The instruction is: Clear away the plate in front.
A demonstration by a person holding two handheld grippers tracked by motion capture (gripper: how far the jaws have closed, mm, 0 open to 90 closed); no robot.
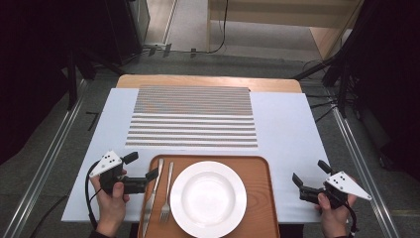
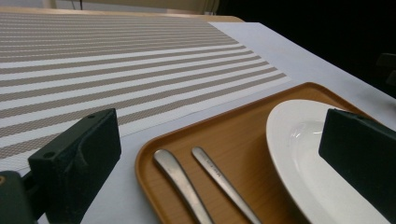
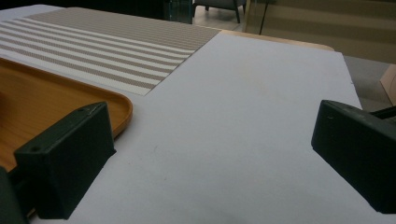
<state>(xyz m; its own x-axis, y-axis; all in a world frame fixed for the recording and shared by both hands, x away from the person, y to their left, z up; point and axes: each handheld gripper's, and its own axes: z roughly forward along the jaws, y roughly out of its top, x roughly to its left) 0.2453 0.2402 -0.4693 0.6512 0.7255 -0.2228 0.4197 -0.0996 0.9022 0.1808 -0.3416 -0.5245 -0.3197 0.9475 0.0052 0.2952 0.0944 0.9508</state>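
Observation:
A wooden tray [image 1: 258, 171] lies at the near edge of the table. It holds a white plate [image 1: 208, 198], with a knife [image 1: 153, 196] and a fork [image 1: 167, 198] side by side to the plate's left. My left gripper [image 1: 142, 166] is open at the tray's left rim, near the knife's handle, with nothing between its jaws. In the left gripper view the gripper [image 2: 219, 158] spans the knife handle [image 2: 180, 179], fork handle [image 2: 224, 179] and plate [image 2: 303, 149]. My right gripper [image 1: 310, 172] stands open and empty to the right of the tray, over white sheet [image 3: 233, 116].
A brown-and-white striped placemat [image 1: 193, 116] lies beyond the tray on the white sheet [image 1: 287, 129] that covers the wooden table [image 1: 208, 81]. Metal rails [image 1: 54, 148] run along both sides, dark stands flank the table, and cables lie on the floor behind.

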